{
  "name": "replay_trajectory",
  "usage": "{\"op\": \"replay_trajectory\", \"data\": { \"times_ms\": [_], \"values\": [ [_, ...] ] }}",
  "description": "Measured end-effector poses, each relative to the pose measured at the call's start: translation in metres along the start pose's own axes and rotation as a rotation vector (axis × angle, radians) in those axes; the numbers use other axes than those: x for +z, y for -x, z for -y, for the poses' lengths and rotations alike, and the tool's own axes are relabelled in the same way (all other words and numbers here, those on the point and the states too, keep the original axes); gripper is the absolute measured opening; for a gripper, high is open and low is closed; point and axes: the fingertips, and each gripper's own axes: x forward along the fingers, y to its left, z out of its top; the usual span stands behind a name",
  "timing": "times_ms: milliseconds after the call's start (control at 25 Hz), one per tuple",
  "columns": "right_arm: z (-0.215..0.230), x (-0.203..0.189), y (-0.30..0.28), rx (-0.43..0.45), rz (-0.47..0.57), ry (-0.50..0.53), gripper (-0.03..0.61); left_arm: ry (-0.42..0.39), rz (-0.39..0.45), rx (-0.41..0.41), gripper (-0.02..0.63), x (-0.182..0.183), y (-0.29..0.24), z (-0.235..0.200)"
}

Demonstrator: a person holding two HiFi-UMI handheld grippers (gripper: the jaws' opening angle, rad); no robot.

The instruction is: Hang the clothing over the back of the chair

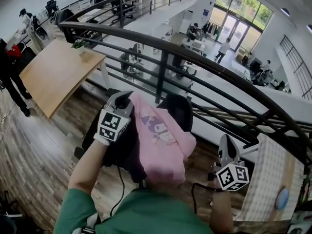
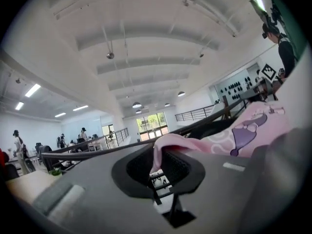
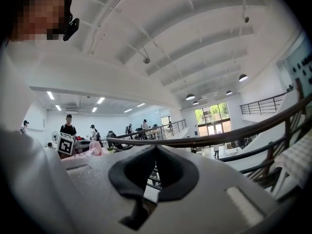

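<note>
My left gripper (image 1: 124, 100) is clamped on a fold of the pink garment (image 1: 163, 143). Its own view shows a lip of pink cloth pinched between the closed jaws. My right gripper (image 1: 227, 145) sits well off to the side with its jaws together and nothing between them.

The garment, which has a cartoon print on it, lies draped across the top of the black office chair (image 1: 179, 110). Its bulk is bunched on my side of the backrest, and the left edge is lifted by my grip.

I judge it to be light, soft and completely limp. It will sag from whatever point I hold and fold on itself, so one pinch won't spread it. The fabric looks matte rather than slick, so a hem or shoulder seam should hold well in the pads. For an even hang I'd want the right gripper on the opposite edge. The cloth should drape fairly evenly down both sides of the backrest, or I'd expect its own weight to drag it off.
</note>
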Motion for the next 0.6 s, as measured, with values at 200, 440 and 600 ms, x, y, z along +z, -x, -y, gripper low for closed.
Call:
{"op": "replay_trajectory", "data": {
  "times_ms": [200,440,600],
  "values": [
    [-0.009,-0.020,-0.005,-0.047,-0.054,0.012,0.003,0.011,-0.134,-0.123,0.044,-0.091,-0.011,0.030],
    [-0.016,-0.025,-0.007,-0.068,-0.075,0.022,0.003,0.050,-0.260,-0.280,0.171,-0.148,-0.007,0.063],
    [-0.023,-0.026,-0.011,-0.052,-0.074,0.026,0.003,0.038,-0.315,-0.345,0.228,-0.162,0.007,0.075]
  ]
}}
